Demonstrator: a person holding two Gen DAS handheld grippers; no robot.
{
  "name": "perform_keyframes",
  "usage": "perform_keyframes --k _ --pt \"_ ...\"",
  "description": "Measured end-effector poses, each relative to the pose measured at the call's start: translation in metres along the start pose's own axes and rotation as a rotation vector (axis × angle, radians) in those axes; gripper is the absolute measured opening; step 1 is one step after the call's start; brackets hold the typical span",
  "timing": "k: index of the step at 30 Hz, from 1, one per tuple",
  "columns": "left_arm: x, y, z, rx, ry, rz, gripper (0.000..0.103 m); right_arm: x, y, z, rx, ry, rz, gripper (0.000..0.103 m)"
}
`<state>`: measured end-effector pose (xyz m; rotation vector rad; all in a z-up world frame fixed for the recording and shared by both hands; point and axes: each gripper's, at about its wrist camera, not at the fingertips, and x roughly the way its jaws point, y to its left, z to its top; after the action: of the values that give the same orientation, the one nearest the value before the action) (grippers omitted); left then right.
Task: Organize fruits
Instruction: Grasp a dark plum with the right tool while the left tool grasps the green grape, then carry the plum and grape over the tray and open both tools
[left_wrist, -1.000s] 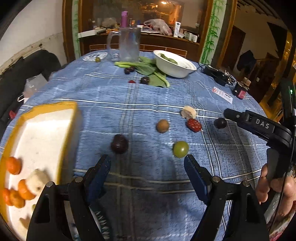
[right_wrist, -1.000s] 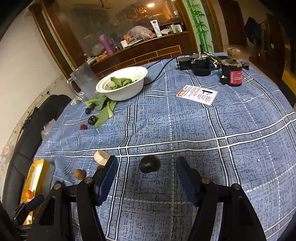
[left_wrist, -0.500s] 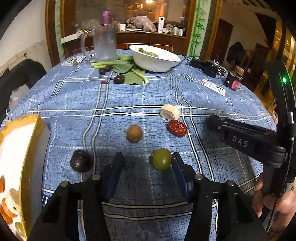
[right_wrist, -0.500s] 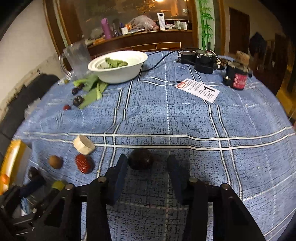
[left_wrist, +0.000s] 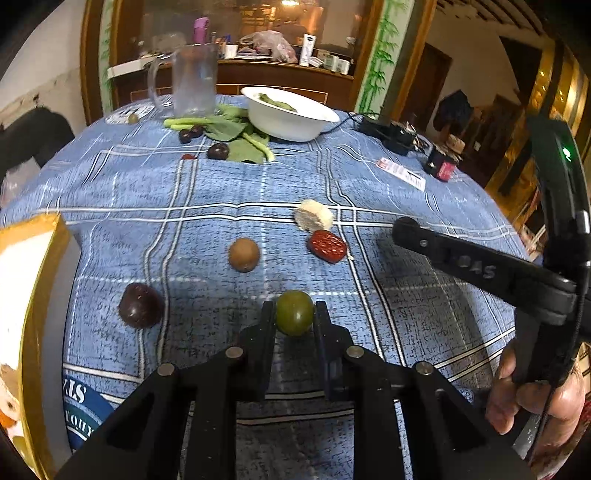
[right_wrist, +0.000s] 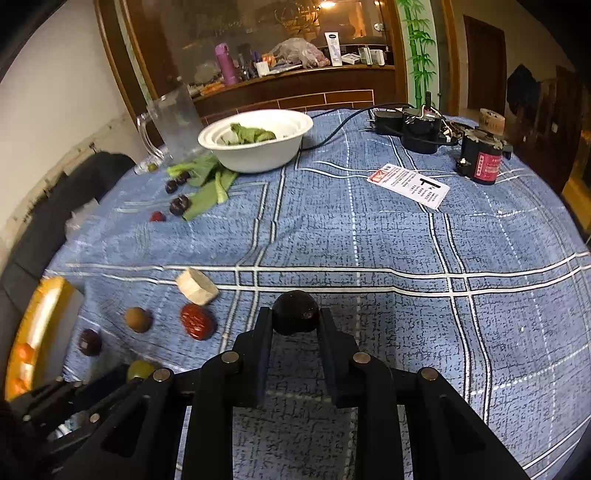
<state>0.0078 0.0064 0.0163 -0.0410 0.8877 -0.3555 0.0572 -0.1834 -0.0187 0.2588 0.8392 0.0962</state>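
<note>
Smooth round green fruit (left_wrist: 294, 312), claw-pinched (left_wrist: 294, 317)

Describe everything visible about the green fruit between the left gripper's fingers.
The green fruit is small, round and smooth, olive-green with a dull shine and a darker patch near its top. It sits on the blue checked tablecloth, clamped between the black fingertips of the left gripper, which touch both its sides. A dark purple fruit lies apart from it, toward the yellow tray.

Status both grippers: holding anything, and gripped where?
Left gripper is shut on the green fruit, pads on its two sides. Right gripper is closing on the dark round fruit, fingers against its sides.
</note>
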Motion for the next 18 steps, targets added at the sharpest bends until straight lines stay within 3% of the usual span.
perform_keyframes --k 5,18 --pt "-0.008 0.005 -0.001 -0.033 -0.023 -0.009 0.019 -0.007 -0.001 0.000 0.040 -0.012 0.065 0.026" --pt "-0.046 0.021 -0.008 -0.094 -0.085 0.008 0.019 -0.023 0.043 -0.012 -0.040 -0.023 0.064 0.026"
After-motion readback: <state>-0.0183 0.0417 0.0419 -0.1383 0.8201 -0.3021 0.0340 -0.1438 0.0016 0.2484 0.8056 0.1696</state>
